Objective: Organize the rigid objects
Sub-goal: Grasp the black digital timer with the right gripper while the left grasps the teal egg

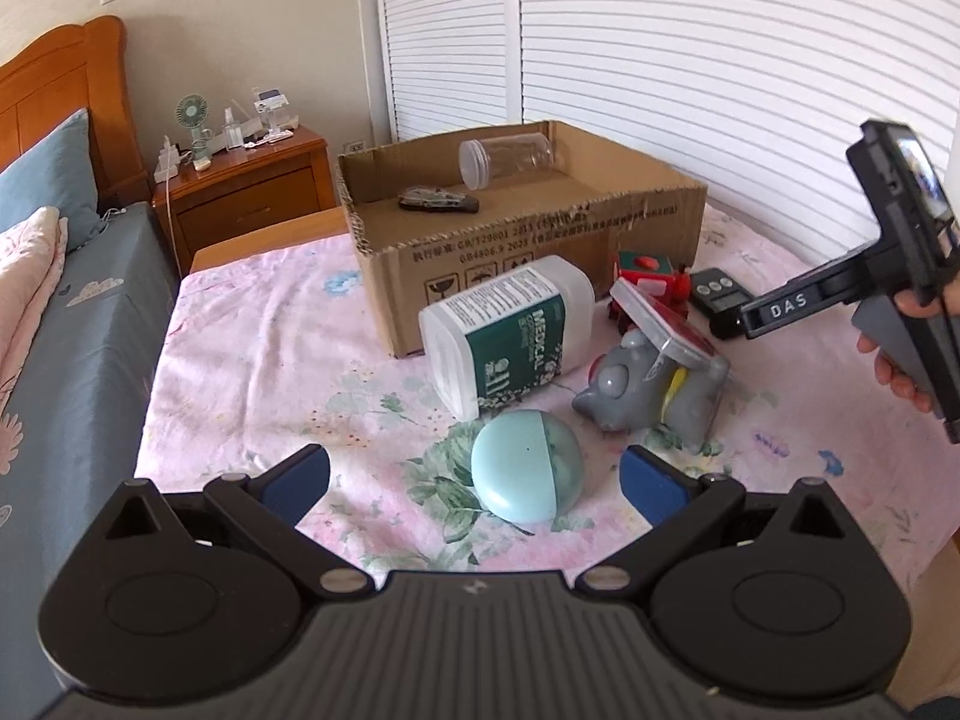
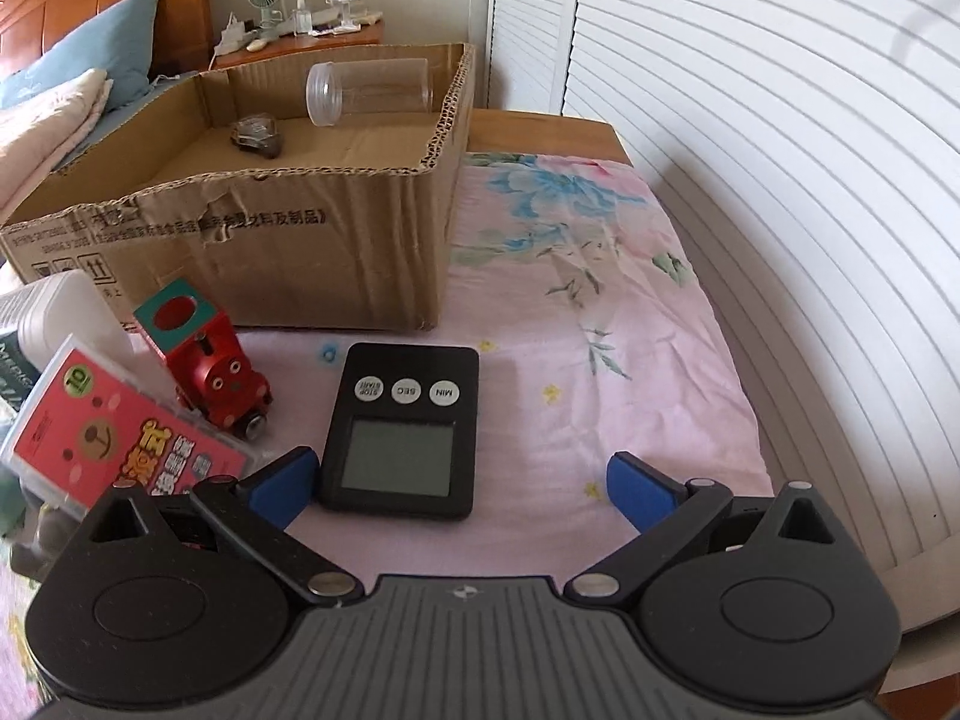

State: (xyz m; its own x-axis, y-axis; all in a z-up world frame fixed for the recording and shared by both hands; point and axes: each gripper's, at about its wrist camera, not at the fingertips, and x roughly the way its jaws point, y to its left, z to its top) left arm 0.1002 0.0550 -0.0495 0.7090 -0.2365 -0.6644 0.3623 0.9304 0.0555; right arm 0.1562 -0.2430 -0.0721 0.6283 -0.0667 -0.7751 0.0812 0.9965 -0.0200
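Both tongs are spread wide and hold nothing. Left tongs (image 1: 474, 480): smooth round case (image 1: 527, 465) between tips, likely slippery. Right tongs (image 2: 459, 483): flat rigid timer (image 2: 401, 429) just ahead; grip side edges.

The scene is being viewed by the left wrist camera from low over the flowered bedspread (image 1: 252, 324), looking forward along its own spread fingers toward the cardboard box (image 1: 522, 228) and the louvered doors (image 1: 690, 60) behind, with a round teal case (image 1: 527, 467) lying close in front. The same box (image 2: 270, 228) is being faced by the right wrist camera from nearer and further right, close above a black timer (image 2: 401, 429). The box, its clear jar (image 1: 506, 160) (image 2: 367, 92), the red toy train (image 1: 651, 282) (image 2: 210, 369) and the timer (image 1: 720, 294) are being shared by both views, and the right gripper's body is being caught at the right edge of the left view.
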